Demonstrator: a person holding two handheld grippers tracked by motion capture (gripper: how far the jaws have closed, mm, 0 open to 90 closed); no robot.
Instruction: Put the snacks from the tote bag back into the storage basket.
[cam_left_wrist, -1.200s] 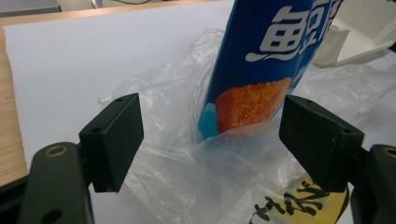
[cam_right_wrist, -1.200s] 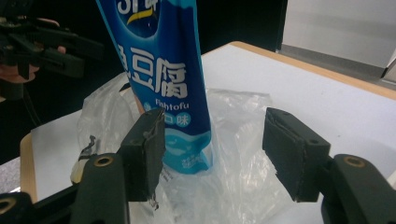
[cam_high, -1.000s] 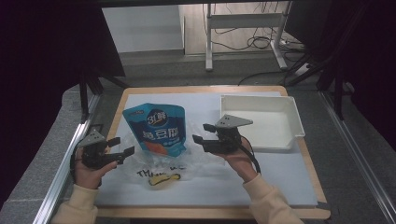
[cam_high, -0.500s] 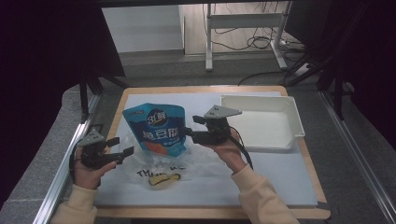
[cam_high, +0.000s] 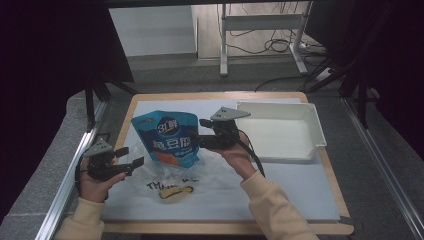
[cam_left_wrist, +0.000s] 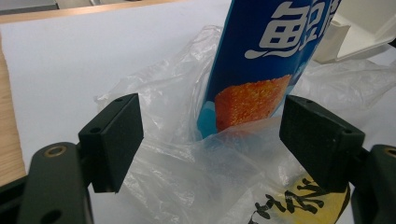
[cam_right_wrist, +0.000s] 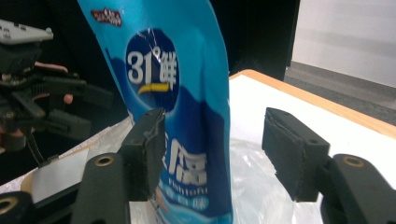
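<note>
Scene: a person at a table worked two hand-held grippers around a blue snack pouch (cam_high: 168, 138) that stood upright in the mouth of a clear plastic bag (cam_high: 165, 175), approx. mid-table on the white mat (cam_high: 300, 185).
Right gripper (cam_high: 199, 138): jaws spread, released, nothing gripped; in the right gripper view the pouch's edge sat between the pads, w/ one pad just beside its face.
Left gripper (cam_high: 131, 163): also released, jaws wide; held low at the bag's left rim, pouch base and bag film ahead of it in the left gripper view.
Step, as judged: seating the pouch down into the bag.
How to do it well: pinch the pouch's side seam, not its puffed middle; left should catch one film layer and hold the mouth open.
Risk: pouch tipping; film bunching under its base.
Nearby: white tray (cam_high: 314, 125) to the right, apart from the bag.
</note>
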